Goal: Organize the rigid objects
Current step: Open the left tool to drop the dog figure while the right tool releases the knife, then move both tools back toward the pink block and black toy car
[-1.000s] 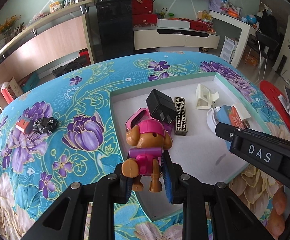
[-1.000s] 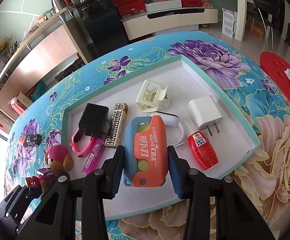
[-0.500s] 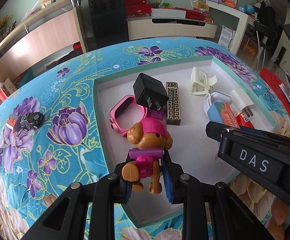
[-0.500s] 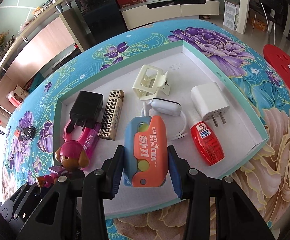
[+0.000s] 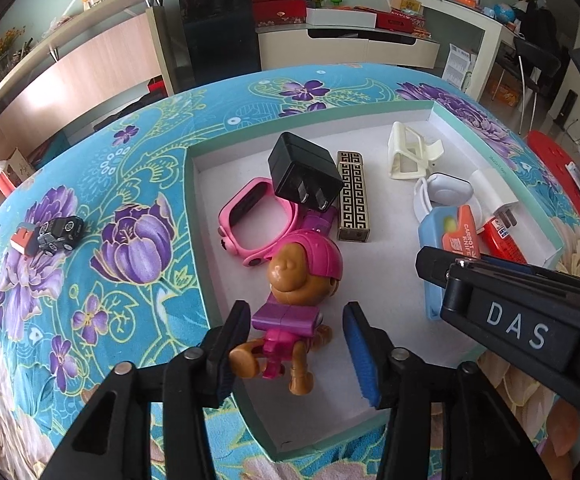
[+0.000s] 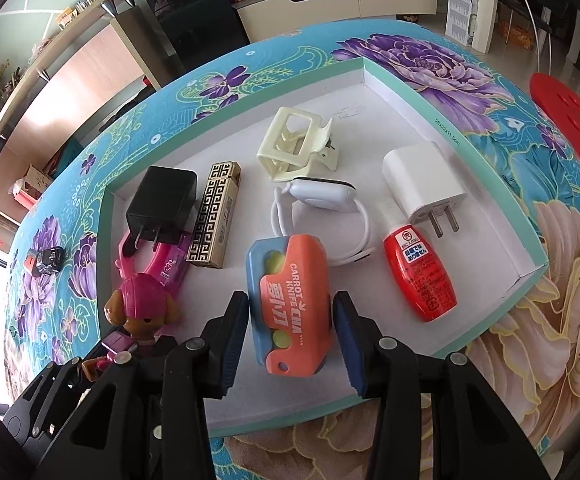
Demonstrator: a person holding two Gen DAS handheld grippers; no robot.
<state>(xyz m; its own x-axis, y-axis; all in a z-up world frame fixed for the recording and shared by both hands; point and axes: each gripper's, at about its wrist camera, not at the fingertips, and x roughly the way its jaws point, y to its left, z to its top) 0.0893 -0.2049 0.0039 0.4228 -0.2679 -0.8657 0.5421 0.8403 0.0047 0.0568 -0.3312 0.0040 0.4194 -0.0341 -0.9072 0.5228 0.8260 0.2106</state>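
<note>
A: Left gripper [image 5: 296,344]?
B: Jaws have just been opening; the toy dog [image 5: 296,292] sits between them on the white tray [image 5: 374,280] floor, gaps on both sides, released.
A: Right gripper [image 6: 290,332]?
B: Straddles the carrot knife [image 6: 292,304] lying in the tray. Pads look just off its sides; real contact hard to tell.
A: Anything hidden?
B: Pink watch [image 5: 255,216] partly under the black charger [image 5: 304,172]. In the left view the right gripper arm covers the knife's lower half.

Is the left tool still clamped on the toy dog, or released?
Released. The left tool has just been opening; gaps show on both sides of the toy dog, which rests in the tray.
</note>
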